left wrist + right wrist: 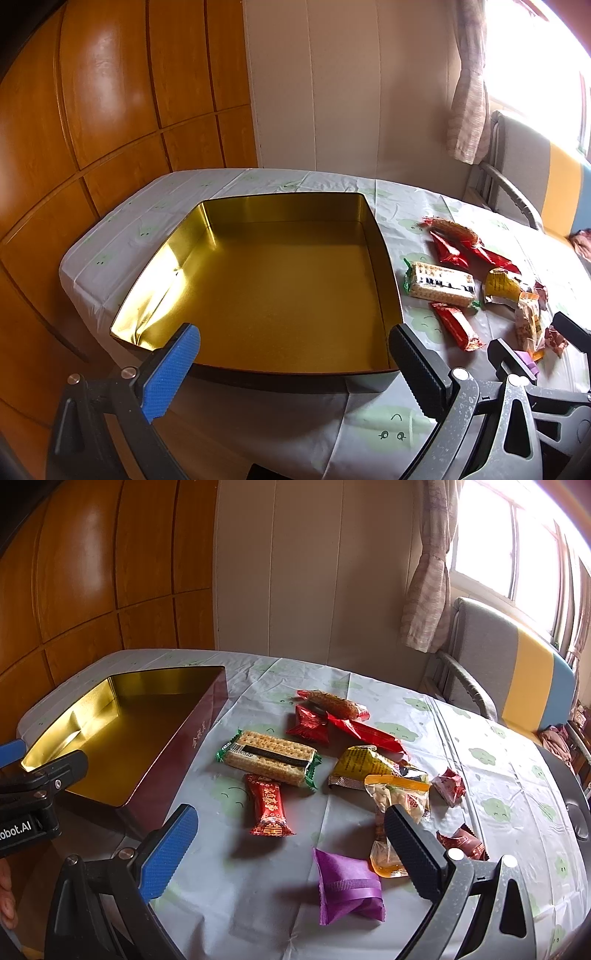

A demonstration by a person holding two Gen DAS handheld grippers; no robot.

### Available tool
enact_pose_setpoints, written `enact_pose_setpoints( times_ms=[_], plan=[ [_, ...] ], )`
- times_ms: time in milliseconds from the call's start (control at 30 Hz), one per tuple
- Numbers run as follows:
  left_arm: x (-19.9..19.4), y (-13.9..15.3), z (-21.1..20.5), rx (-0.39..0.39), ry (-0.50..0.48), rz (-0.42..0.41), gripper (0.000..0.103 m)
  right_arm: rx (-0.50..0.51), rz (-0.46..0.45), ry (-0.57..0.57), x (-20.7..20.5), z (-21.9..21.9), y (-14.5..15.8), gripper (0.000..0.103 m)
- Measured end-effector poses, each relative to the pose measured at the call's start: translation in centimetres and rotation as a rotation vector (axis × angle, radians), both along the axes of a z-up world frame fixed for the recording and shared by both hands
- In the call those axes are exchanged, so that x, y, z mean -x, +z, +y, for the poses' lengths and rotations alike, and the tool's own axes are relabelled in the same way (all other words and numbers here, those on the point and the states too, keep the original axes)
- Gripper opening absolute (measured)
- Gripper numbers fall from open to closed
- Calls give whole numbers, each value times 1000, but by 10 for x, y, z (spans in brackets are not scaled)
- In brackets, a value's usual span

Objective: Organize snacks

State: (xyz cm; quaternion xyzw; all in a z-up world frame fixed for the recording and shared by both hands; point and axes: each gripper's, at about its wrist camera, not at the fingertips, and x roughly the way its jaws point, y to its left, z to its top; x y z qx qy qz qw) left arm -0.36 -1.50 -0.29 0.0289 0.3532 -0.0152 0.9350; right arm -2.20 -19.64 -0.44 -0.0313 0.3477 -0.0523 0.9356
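Note:
A gold-lined tin box [177, 258] [212, 716] stands with nothing in it on the table's left half. Several wrapped snacks lie to its right: a cracker pack [271, 757] [439, 284], a red bar [267, 806], a yellow packet [364, 766], red wrappers [360, 731] and a purple packet [349, 890]. My left gripper [293, 365] is open and empty at the box's near rim. My right gripper [291, 853] is open and empty, low over the table, with the purple packet between its fingers' line.
A cloud-print cloth [498, 775] covers the table. Wooden panelling [92, 110] is behind on the left. A grey, yellow and blue chair [517, 664] stands at the far right by a curtained window [498, 546].

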Motion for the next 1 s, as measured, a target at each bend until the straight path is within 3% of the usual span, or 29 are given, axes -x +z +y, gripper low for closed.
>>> enact_pose_setpoints(
  times_ms=[1000],
  plan=[
    [2,-1,-24,-21,-93,9,103,-45,7,-72,-2,-37,-1,102]
  ],
)
